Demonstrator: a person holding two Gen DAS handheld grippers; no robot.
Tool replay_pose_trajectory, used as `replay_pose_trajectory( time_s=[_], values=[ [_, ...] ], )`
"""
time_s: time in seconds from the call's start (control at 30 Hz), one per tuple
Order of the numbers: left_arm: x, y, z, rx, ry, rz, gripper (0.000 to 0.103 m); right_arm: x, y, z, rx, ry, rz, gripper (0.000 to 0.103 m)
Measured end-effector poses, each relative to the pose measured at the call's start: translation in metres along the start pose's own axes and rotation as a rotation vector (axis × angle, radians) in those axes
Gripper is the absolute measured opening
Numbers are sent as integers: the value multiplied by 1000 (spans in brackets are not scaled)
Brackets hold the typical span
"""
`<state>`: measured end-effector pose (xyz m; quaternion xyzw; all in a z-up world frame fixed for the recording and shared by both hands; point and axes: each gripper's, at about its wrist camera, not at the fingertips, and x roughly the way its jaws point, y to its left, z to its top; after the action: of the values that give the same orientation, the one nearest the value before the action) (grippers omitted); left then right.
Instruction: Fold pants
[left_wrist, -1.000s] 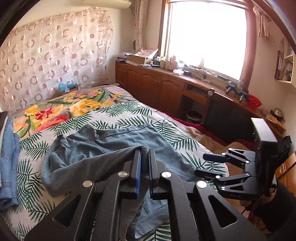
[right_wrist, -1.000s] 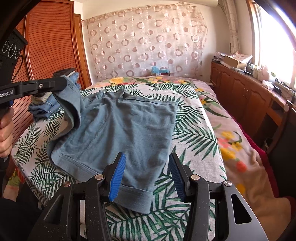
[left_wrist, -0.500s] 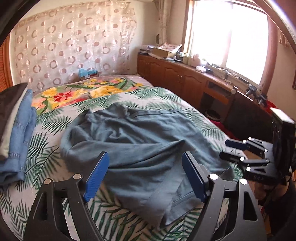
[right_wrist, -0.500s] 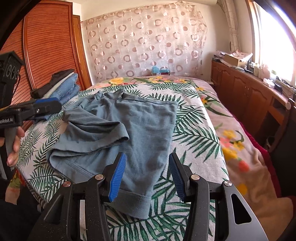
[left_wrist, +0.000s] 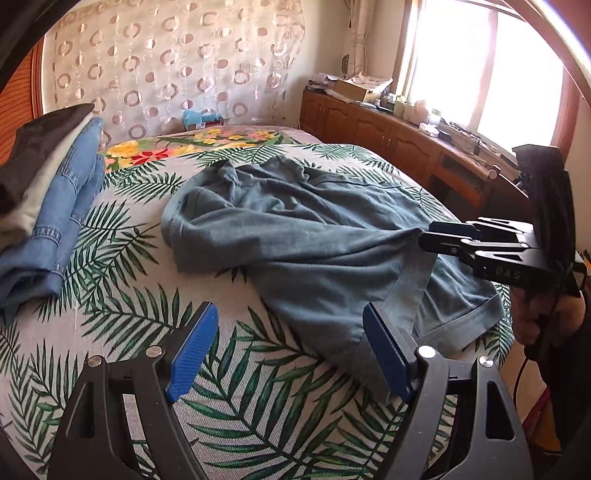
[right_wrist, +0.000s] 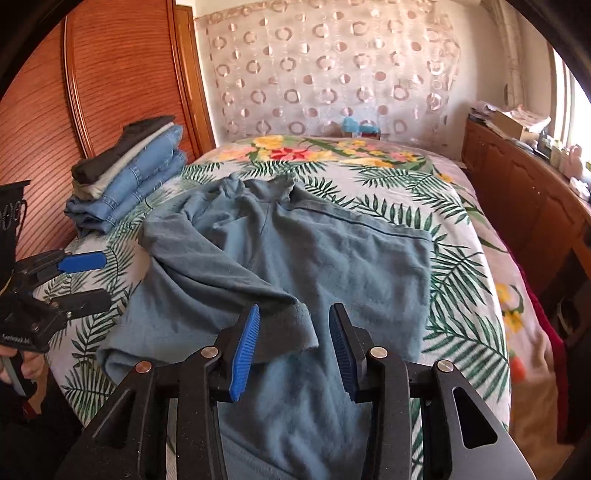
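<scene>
Pants: grey-blue, lying rumpled, one leg folding across | left tongs: hanging spread, empty | right tongs: closing around hem, not yet pinching

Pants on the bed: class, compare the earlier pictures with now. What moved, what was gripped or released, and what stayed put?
The left gripper let go of the pants leg and drew back open; the leg now lies folded across. The right gripper moved in, its jaws closing around the leg's hem. The stack of folded clothes stayed.

left gripper: black frame, blue ribbed pads, silver screws | right gripper: same build, white lettering on its body
</scene>
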<state>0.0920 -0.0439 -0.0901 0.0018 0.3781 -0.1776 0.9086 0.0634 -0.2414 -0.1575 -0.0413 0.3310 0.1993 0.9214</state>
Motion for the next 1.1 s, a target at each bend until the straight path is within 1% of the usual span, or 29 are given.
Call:
replay_pose_trajectory(
  time_s=[0.07, 0.1, 0.17, 0.23, 0.27, 0.4, 0.53, 0.63, 0.87, 0.97, 1.1],
  values=[
    [1, 0, -3, -4, 2, -3, 81, 10, -3, 3, -2, 32, -4, 37],
    [1, 1, -4, -6, 3, -4, 81, 12, -3, 4, 1, 43, -2, 35],
    [1, 2, -5, -10, 5, -7, 81, 18, -6, 7, 12, 68, 5, 27],
    [1, 3, -6, -11, 6, -5, 81, 21, -6, 8, 20, 77, 21, 14],
    [1, 2, -6, -12, 6, -3, 81, 21, -4, 9, 20, 72, 29, 9],
    [-2, 0, -7, -12, 0, -7, 81, 0, 2, 9, 28, 10, 55, 7],
    [-8, -4, -7, -3, -14, -12, 81, -32, 9, 4, 27, -64, 50, 6],
    [-11, -8, -5, 6, -22, -20, 81, -54, 11, -4, 25, -101, 25, 6],
    [-12, -17, -1, 26, -28, -37, 81, -80, 9, -31, 40, -103, -17, 6],
    [-11, -21, -1, 35, -24, -39, 81, -84, 11, -39, 50, -95, -23, 6],
    [-8, -23, 0, 40, -19, -45, 81, -97, 11, -43, 70, -81, -29, 6]
  ],
)
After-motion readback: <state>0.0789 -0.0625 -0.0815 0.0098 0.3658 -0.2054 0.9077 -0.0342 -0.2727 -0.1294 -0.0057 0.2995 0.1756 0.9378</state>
